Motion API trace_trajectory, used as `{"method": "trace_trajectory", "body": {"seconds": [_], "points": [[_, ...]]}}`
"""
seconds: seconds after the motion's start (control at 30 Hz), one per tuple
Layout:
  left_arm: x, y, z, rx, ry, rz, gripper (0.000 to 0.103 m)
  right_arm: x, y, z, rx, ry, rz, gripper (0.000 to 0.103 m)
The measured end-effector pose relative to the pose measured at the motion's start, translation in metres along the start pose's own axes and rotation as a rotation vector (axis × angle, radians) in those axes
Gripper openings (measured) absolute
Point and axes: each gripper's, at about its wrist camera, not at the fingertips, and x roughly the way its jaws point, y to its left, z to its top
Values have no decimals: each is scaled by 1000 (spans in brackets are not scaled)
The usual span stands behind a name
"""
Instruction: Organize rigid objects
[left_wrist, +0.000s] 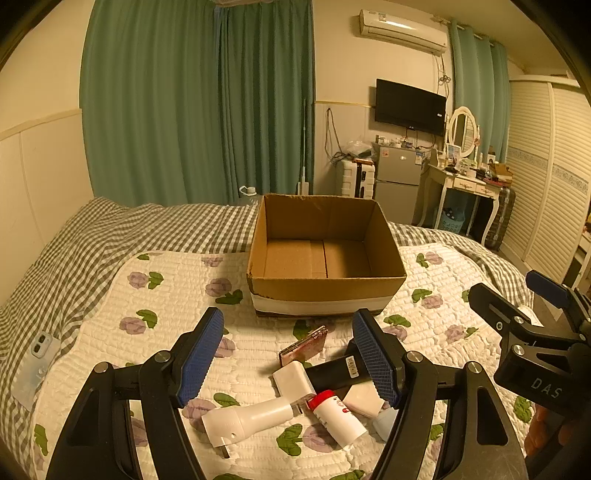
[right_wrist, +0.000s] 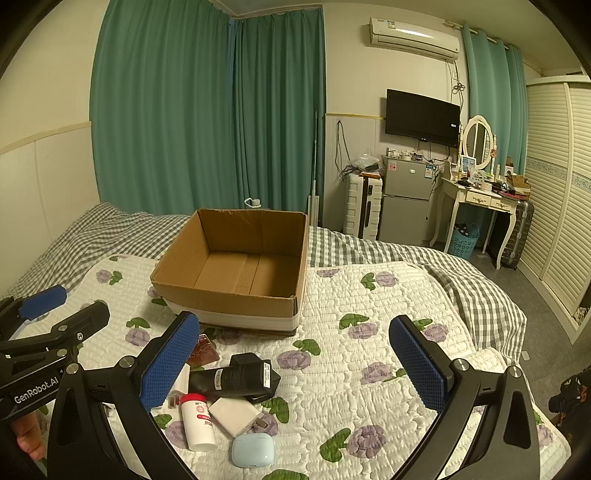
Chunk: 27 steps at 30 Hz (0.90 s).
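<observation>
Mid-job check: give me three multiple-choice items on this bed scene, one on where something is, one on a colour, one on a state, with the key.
1. Where does the pile of small items lie relative to the cardboard box?
A. inside it
B. on the quilt in front of it, nearer the cameras
C. behind it, by the curtains

2. What colour is the cap of the small white bottle?
A. red
B. green
C. black

3. How do the left tongs and right tongs stand?
A. both shut on items
B. left open, right shut on the bottle
C. both open, holding nothing

Key:
1 B: the box floor shows bare cardboard, and the black item, the white charger and the light blue earbud case lie on the quilt before it.
2 A: the red cap shows in both wrist views.
3 C: each pair of blue pads stands wide apart with nothing between them.
</observation>
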Motion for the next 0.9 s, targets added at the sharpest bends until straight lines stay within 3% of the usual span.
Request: {"method": "trace_trajectory", "body": {"seconds": [0.47,0.67,0.9], "points": [[-10,4,-3,19,-16,-55,75,0,10,-17,-72,12,-19,103],[24,24,-28,30,138,-9,75,22,16,-44,-117,144,34,103],[70,53,-73,6,326,43,75,78,36,-99,-218,408,62,98]]}}
